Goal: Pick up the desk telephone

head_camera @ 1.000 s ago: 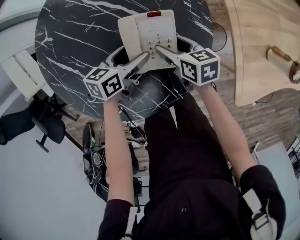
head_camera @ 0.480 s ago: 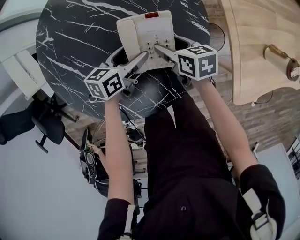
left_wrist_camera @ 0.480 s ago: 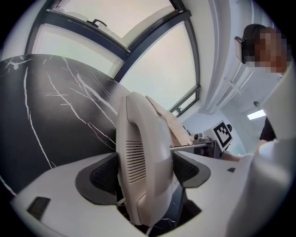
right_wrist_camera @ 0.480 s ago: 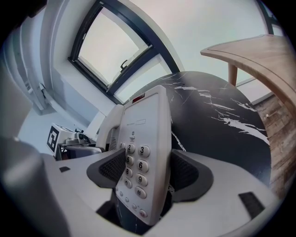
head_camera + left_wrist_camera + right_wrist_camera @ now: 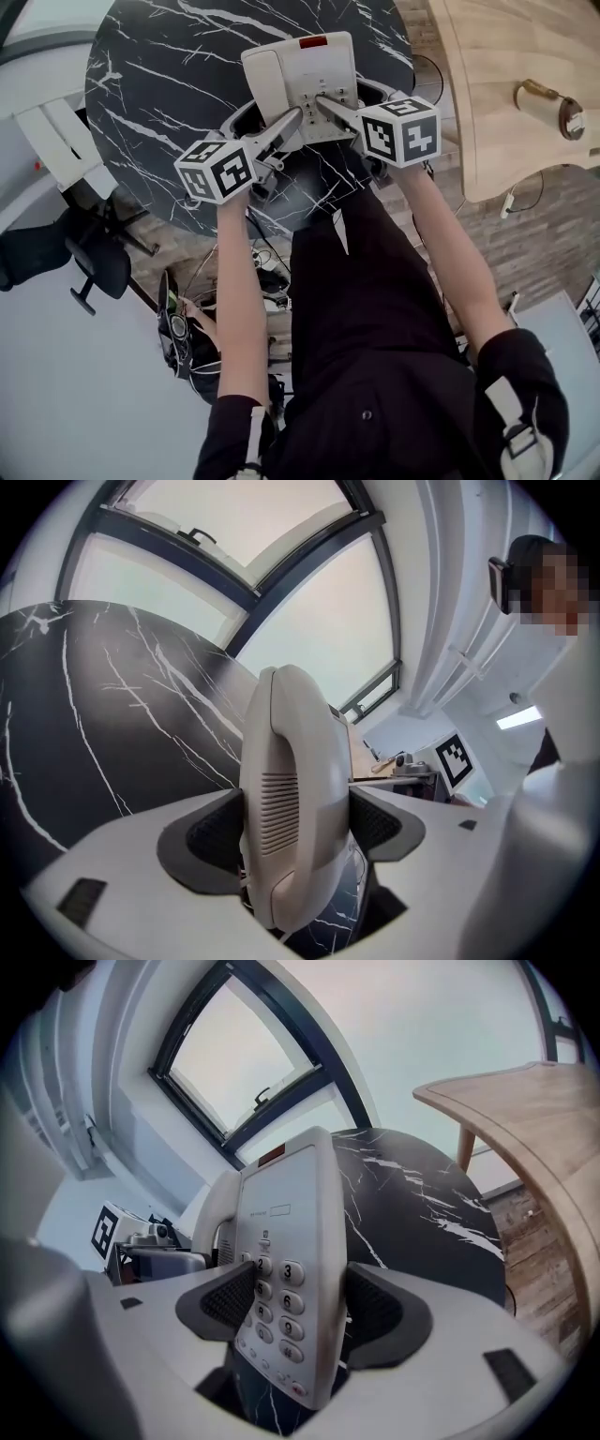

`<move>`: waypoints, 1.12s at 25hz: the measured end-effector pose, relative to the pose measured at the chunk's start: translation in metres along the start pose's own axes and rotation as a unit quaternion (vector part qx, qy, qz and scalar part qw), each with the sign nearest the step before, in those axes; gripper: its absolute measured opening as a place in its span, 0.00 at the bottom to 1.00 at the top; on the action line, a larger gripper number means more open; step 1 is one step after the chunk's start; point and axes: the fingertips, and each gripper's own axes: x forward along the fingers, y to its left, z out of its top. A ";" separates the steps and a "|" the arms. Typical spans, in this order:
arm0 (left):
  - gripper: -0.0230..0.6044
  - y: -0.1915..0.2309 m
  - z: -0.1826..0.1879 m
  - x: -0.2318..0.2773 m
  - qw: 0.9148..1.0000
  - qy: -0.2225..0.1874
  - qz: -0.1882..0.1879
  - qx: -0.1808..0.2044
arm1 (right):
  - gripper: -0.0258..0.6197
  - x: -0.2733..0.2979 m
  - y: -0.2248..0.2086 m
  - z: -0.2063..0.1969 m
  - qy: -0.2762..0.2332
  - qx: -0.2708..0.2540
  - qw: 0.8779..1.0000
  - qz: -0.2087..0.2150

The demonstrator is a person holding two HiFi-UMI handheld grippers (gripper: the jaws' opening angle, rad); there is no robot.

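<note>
The white desk telephone (image 5: 298,70) with a red patch at its top is held over the near part of the round black marble table (image 5: 169,84). My left gripper (image 5: 286,122) grips its handset side (image 5: 286,789), jaws closing, both pads pressed on it. On the keypad side (image 5: 291,1269) my right gripper (image 5: 323,101) is shut, one pad on the keys and the other on the edge. In both gripper views the phone stands tilted up between the jaws.
A light wooden table (image 5: 506,94) with a small round object stands at the right. White furniture (image 5: 56,141) and a black office chair (image 5: 56,253) are at the left. A person (image 5: 553,667) shows in the left gripper view.
Both grippers and the telephone between them have come up a little together. The grip on each side looks the same.
</note>
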 end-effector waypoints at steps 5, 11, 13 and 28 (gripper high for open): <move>0.61 -0.026 0.011 -0.035 0.999 -0.044 0.006 0.017 | 0.53 -0.027 0.031 0.005 -0.025 0.001 1.000 0.004; 0.60 -0.056 0.028 -0.087 0.994 -0.104 0.003 0.044 | 0.53 -0.059 0.079 0.016 -0.070 -0.003 0.997 0.014; 0.60 -0.066 0.032 -0.103 0.992 -0.110 0.003 0.058 | 0.53 -0.068 0.094 0.019 -0.079 -0.013 0.997 0.015; 0.59 -0.124 0.078 -0.195 0.974 -0.186 -0.016 0.130 | 0.53 -0.133 0.189 0.065 -0.170 -0.089 0.981 0.008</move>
